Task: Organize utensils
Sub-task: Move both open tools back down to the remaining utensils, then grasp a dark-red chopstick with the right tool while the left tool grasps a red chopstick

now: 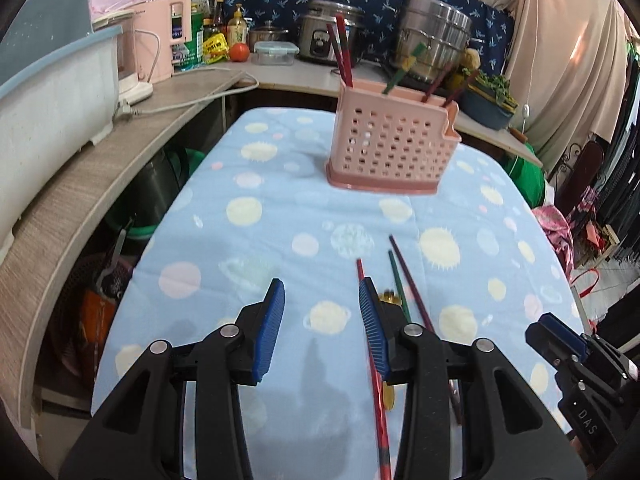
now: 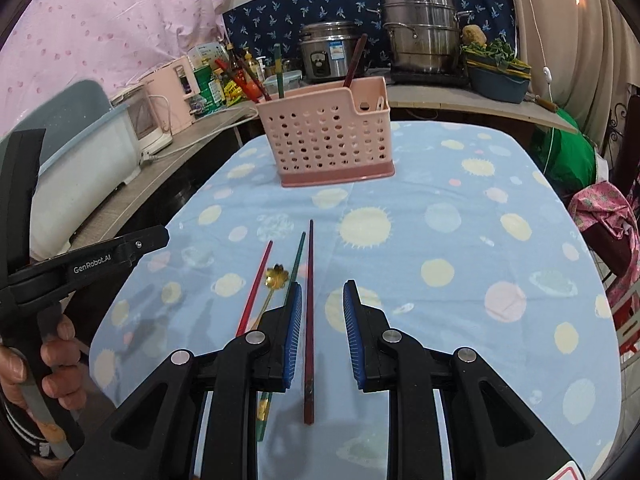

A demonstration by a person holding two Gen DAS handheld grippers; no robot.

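A pink perforated utensil holder [image 1: 390, 142] [image 2: 326, 136] stands at the table's far side with several chopsticks upright in it. On the blue spotted cloth lie a red chopstick [image 2: 256, 286] [image 1: 378, 404], a green chopstick [image 2: 295, 266] [image 1: 398, 280], a dark maroon chopstick [image 2: 309, 320] [image 1: 410, 276] and a gold flower-headed spoon [image 2: 276, 276] [image 1: 390, 298]. My left gripper [image 1: 322, 300] is open, left of the utensils, its right finger beside the red chopstick. My right gripper [image 2: 322, 304] is open over the maroon chopstick, which lies between its fingers.
A wooden counter [image 1: 80, 184] runs along the left with a plastic tub [image 1: 52, 92], a pink appliance [image 1: 164, 36] and bottles. Steel pots [image 2: 420, 28] and a rice cooker [image 2: 330, 50] stand behind the table. Clothes [image 2: 608, 216] hang on a chair at right.
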